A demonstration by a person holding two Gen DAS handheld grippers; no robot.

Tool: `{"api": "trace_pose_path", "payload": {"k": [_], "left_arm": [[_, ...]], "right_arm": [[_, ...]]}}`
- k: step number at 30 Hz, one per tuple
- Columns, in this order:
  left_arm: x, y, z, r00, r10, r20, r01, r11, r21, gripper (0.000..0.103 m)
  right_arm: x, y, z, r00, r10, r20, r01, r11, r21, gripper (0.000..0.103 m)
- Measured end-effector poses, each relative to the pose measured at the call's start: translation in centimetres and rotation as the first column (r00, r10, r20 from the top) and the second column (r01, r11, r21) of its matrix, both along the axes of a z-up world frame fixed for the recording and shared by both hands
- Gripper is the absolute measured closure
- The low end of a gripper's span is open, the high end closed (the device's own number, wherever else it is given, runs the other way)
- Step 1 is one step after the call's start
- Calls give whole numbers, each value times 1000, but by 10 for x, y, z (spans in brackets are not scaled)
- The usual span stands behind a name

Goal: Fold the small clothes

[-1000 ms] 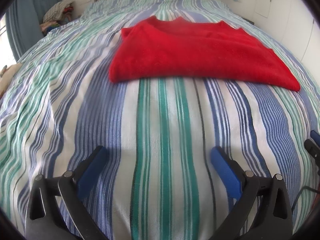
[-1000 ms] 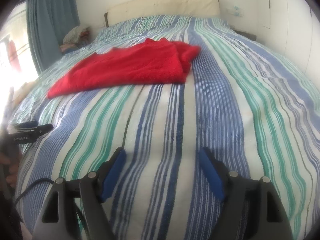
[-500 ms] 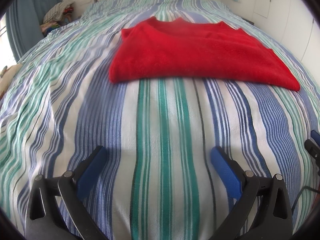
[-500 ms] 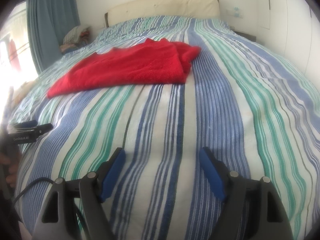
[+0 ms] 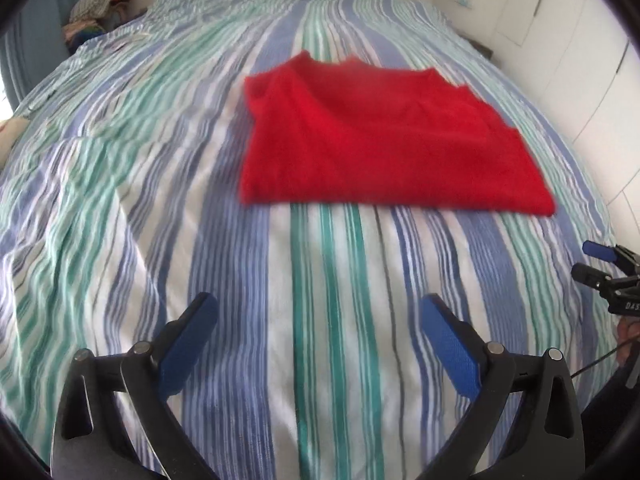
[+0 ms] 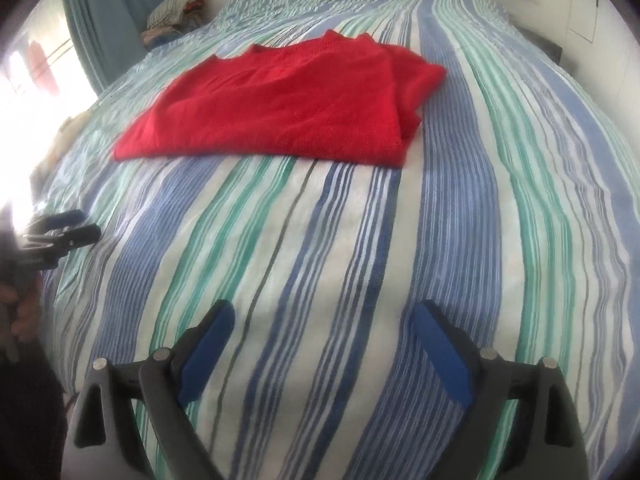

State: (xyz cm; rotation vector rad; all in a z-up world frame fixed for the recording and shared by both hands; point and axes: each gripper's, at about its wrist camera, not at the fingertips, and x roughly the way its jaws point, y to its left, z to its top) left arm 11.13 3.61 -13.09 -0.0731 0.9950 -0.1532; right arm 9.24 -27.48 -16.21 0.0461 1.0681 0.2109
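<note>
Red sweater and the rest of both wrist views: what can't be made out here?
- Red sweater: motion-blurred in the left wrist view; its underside and inner layers are hidden by its own folds in both views.
- Pile of clothes beside the bed: too small to identify the items.
- Window: overexposed in the right wrist view.

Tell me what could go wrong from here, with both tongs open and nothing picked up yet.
1. The red garment lies with stacked layers along its right side; pinching there may lift only the top layer and undo the fold.
2. The striped bedspread is loose and wrinkled, so a low grab by the right tongs could snag it too.
3. The left tongs view is blurred, so aiming may be off.
</note>
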Motion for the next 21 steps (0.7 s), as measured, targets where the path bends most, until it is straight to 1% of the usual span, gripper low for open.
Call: {"api": "trace_pose_path", "payload": {"k": [1, 2, 3, 5, 7, 8, 9, 11, 12, 13, 15, 17, 18, 19, 21], "left_arm": [[8, 5, 12, 999, 32, 14, -32, 999, -17, 2], [17, 10, 20, 998, 57, 21, -56, 998, -32, 1], [25, 14, 25, 997, 72, 21, -71, 996, -45, 1], [37, 18, 22, 996, 88, -1, -88, 995, -40, 1], [36, 20, 6, 994, 101, -28, -102, 995, -7, 1], [30, 19, -5, 994, 99, -37, -99, 995, 5, 1], [22, 20, -17, 994, 94, -48, -93, 996, 16, 1], [3, 21, -41, 994, 83, -70, -81, 996, 32, 2], [-5, 21, -50, 994, 81, -78, -77, 996, 48, 2], [-8, 19, -54, 994, 76, -78, -70, 995, 73, 2], [-8, 13, -48, 998, 50, -39, -46, 994, 102, 2], [-8, 12, -38, 999, 28, 19, -30, 995, 95, 2], [-8, 13, -36, 999, 29, 32, -32, 995, 94, 2], [-7, 14, -36, 999, 37, 33, -40, 995, 91, 2], [-4, 22, -40, 998, 61, 8, -61, 996, 66, 2]], "right_arm": [[13, -6, 12, 1000, 3, 12, -2, 1000, -30, 13], [25, -14, 27, 998, -17, 52, 20, 998, -64, 13], [37, -22, 44, 993, -55, 101, 63, 994, -84, 13], [59, -39, 71, 974, -149, 170, 166, 982, -88, 13], [74, -45, 81, 962, -199, 189, 218, 972, -86, 13], [79, -46, 78, 961, -212, 179, 228, 971, -73, 13], [83, -45, 71, 966, -213, 148, 221, 975, -39, 13], [89, -42, 49, 980, -191, 57, 188, 980, 64, 13], [92, -39, 41, 982, -186, 30, 182, 978, 102, 13], [93, -39, 35, 982, -188, 22, 184, 975, 126, 14], [101, -43, 33, 975, -217, 42, 209, 967, 146, 14], [116, -55, 35, 962, -266, 63, 251, 951, 182, 14], [126, -62, 36, 953, -296, 58, 279, 937, 212, 14], [137, -71, 33, 946, -324, 34, 306, 919, 247, 14], [154, -82, 22, 929, -369, -26, 359, 884, 300, 14]]}}
